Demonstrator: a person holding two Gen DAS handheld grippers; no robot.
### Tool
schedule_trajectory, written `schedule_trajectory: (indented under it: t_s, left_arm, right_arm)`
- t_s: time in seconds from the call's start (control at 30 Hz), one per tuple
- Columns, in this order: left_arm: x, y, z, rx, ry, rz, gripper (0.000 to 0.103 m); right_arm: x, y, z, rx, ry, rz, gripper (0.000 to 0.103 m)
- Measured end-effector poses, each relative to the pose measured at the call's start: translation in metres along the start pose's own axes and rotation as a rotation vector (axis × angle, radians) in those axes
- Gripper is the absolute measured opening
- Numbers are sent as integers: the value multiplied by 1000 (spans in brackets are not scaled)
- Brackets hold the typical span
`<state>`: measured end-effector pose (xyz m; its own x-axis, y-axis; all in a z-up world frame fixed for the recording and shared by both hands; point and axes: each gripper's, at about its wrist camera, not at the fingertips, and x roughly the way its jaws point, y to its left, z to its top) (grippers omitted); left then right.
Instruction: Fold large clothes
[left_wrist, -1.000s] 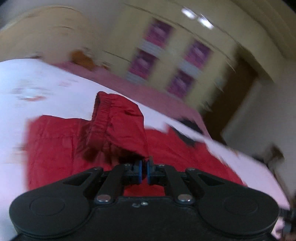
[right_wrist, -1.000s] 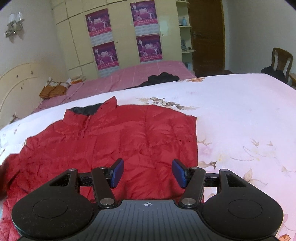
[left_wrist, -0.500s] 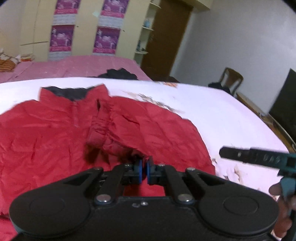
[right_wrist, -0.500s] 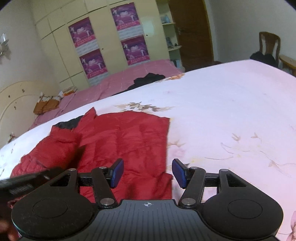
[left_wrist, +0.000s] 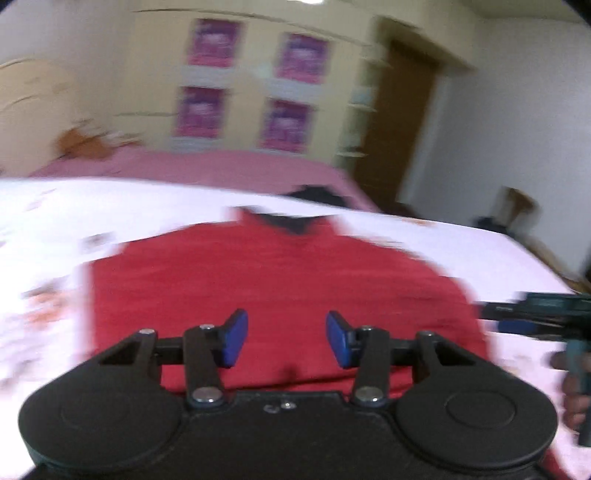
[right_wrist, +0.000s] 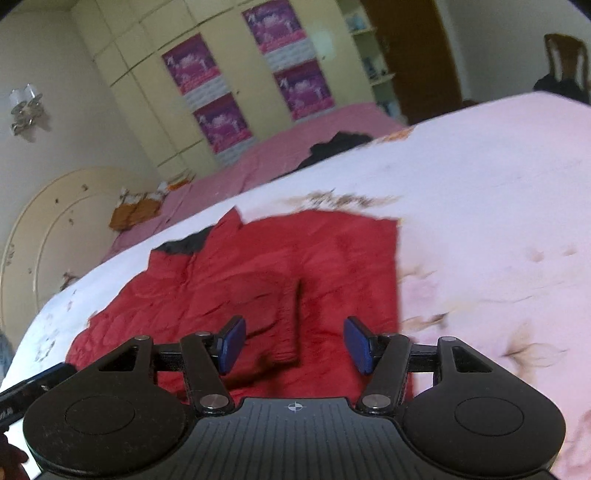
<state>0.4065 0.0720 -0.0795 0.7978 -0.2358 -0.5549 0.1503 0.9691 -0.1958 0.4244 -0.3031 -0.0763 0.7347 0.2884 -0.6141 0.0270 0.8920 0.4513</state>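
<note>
Since the earlier frame the left gripper has let go of the red sleeve it was pinching; its jaws are opening and nothing lies between them now. That sleeve rests across the front of the red jacket, its cuff end pointing toward the hem, which is where a sleeve has to lie before the body can be folded over it. The jacket is spread flat on the pale floral bedspread, collar toward the far pink bed and hem nearest the person, so both hands can reach the bottom edge.

The right gripper hangs over the lower middle of the jacket with its jaws standing moderately wide and empty, pads clear of the cloth; it looks set to take a fresh hold, not to hold anything down. In the left view the right gripper shows at the jacket's right edge with a hand wrapped around its grip.

The left view is smeared by motion, so whether the jacket's other sleeve is already tucked in cannot be told for sure, though the outline there looks like a plain rectangle. Judging by this, the sleeve step is done or nearly so, and folding the body comes next.
</note>
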Motion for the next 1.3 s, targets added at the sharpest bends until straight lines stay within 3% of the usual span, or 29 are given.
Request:
schedule_trajectory:
  t_s: [0.13,0.23,0.27,0.3,0.53,0.6,0.73,0.83,0.9,0.93,1.07,1.13,1.17,1.3]
  left_arm:
    - [6,55,0,-73,-2,121,44]
    - [12,70,-2,-79,24,121,42]
    - [10,73,-5,-71,29,113,41]
    - [13,71,-5,-57,32,110,39]
    - [11,62,-11,38,26,63,38]
    - [22,64,-15,40,68,56,38]
    - [39,68,-19,57,116,48,41]
    - [32,72,-11,78,110,69,43]
    - [16,74,-3,96,46,80,54]
    - [11,76,2,103,25,79,54]
    - [37,77,25,115,37,58,54]
    - [58,69,31,152,73,56,54]
    - [69,67,32,162,90,61,54]
    - [98,77,26,152,152,94,58]
  right_arm:
    - [30,0,1,33,87,-24,58]
    - [43,1,2,56,112,19,57]
    - [45,3,3,44,114,27,28]
    - [45,7,3,34,124,34,18]
    - [-15,27,5,-49,27,22,18]
    - [-5,30,-3,-93,52,-37,18]
    - [31,12,-21,-36,120,-123,18]
    - [22,17,-20,-61,123,-152,18]
    - [1,24,-14,-74,66,-192,40]
    - [-12,30,-10,-96,-5,-202,61]
    - [0,53,7,-173,-26,-157,59]
    - [23,65,9,-228,3,-141,44]
    - [35,68,9,-251,30,-140,42]
    - [78,59,1,-332,129,-225,42]
